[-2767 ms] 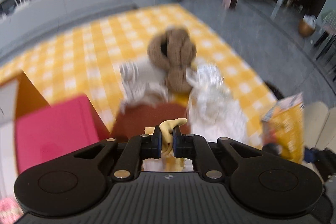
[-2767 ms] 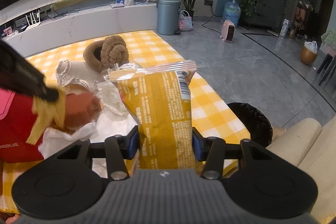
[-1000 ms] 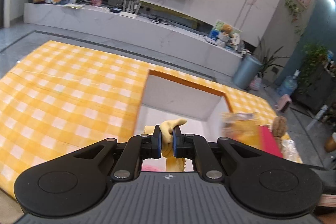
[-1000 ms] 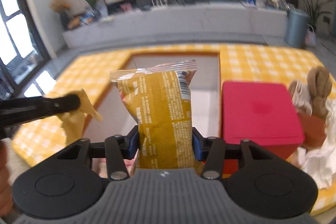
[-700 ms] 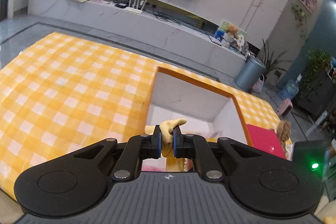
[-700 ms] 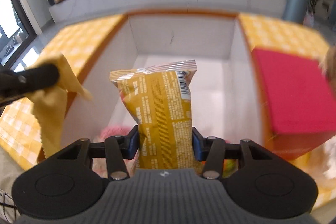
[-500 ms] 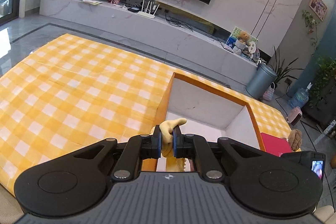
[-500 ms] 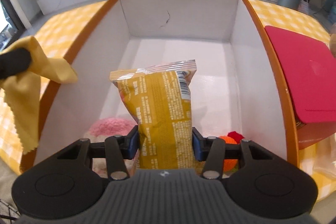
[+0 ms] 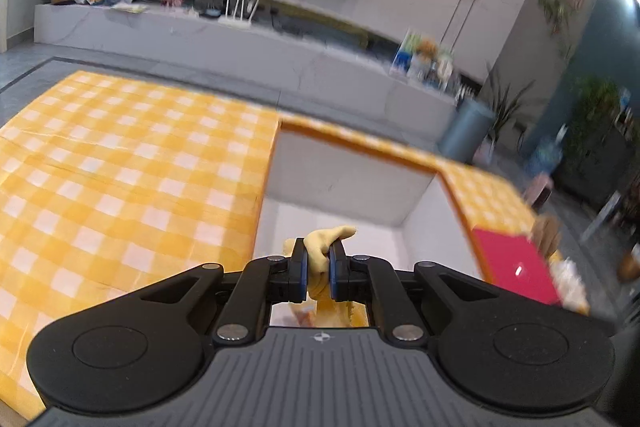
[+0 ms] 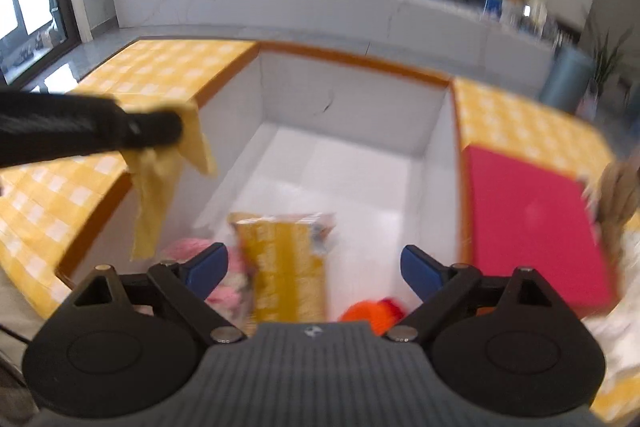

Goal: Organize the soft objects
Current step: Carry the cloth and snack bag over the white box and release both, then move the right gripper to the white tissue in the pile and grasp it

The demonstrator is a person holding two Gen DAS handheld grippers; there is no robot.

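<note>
Yellow snack bag [image 10: 286, 267], blurred, its print unreadable, lies free inside the white orange-rimmed box [image 10: 352, 99], among pink and orange soft things. Right gripper [image 10: 316, 267] has just been opening; fingers spread wide, clear of the bag. Left gripper [image 9: 318, 269] fingers clenched on a limp yellow cloth [image 9: 324, 243] over the box.

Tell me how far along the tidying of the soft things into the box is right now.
Partly done. A pink fluffy item and an orange one already lie in the white box. The right tongs have just opened, and the yellow snack bag is blurred, apparently dropping in. The left tongs hold a yellow cloth over the box's left edge. A brown plush beside the red lid is left.
</note>
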